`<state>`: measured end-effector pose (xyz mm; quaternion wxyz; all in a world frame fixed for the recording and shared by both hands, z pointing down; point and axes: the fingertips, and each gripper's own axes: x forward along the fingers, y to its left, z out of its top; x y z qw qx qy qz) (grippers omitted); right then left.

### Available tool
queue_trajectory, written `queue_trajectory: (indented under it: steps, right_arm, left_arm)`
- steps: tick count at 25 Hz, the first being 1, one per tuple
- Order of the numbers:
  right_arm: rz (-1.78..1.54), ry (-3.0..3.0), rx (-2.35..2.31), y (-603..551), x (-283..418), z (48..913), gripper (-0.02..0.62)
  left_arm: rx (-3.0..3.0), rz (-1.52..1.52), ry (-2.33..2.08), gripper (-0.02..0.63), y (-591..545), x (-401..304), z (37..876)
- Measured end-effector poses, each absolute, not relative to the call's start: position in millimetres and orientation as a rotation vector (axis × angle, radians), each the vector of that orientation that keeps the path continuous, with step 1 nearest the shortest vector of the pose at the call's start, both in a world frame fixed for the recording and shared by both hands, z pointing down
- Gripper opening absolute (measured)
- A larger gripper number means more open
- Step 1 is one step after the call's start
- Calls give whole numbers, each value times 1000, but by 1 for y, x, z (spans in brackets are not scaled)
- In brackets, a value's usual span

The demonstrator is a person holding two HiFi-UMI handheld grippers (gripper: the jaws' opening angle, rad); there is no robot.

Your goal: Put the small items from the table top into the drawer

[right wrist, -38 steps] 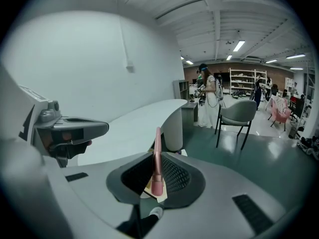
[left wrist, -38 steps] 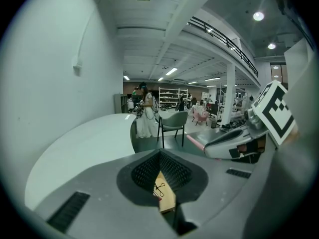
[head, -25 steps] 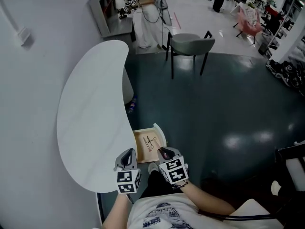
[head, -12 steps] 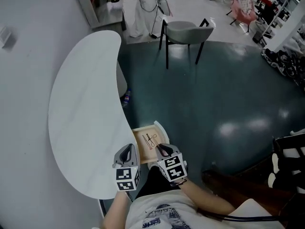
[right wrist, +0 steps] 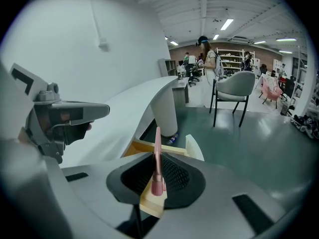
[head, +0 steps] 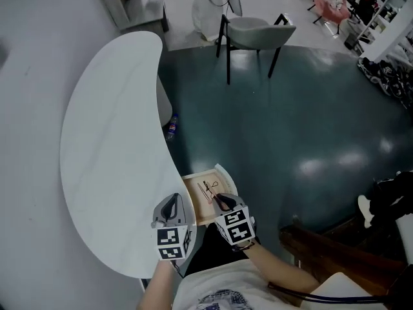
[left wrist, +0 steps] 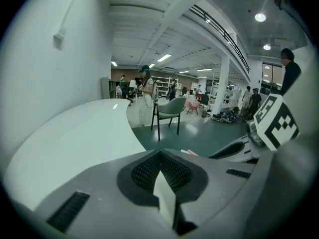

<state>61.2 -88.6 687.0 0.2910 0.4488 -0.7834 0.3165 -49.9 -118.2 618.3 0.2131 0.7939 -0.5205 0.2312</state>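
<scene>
- The white curved table [head: 110,147] has a bare top; its near edge lies under the left gripper.
- The open wooden drawer [head: 191,196] juts from the table's edge, just ahead of and below both grippers, with thin dark items [head: 208,190] lying on its floor.
- The right gripper [head: 221,201] hangs over the drawer's near end, its jaws narrowed onto a slim pink stick.
- The left gripper [head: 171,205] sits just beside it, over the table's rim, jaws pressed together with nothing between them.
- The slim pink stick [right wrist: 157,143] stands edge-on between the right pads, its tip pointing towards the drawer.
</scene>
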Motion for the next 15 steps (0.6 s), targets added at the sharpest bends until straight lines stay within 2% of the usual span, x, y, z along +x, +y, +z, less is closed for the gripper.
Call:
queue_trajectory:
  steps: [15]
  right_arm:
    - [913, -2055, 1134, -101, 41, 765, 64]
  left_arm:
    - [2210, 652, -1447, 15, -142, -55, 642]
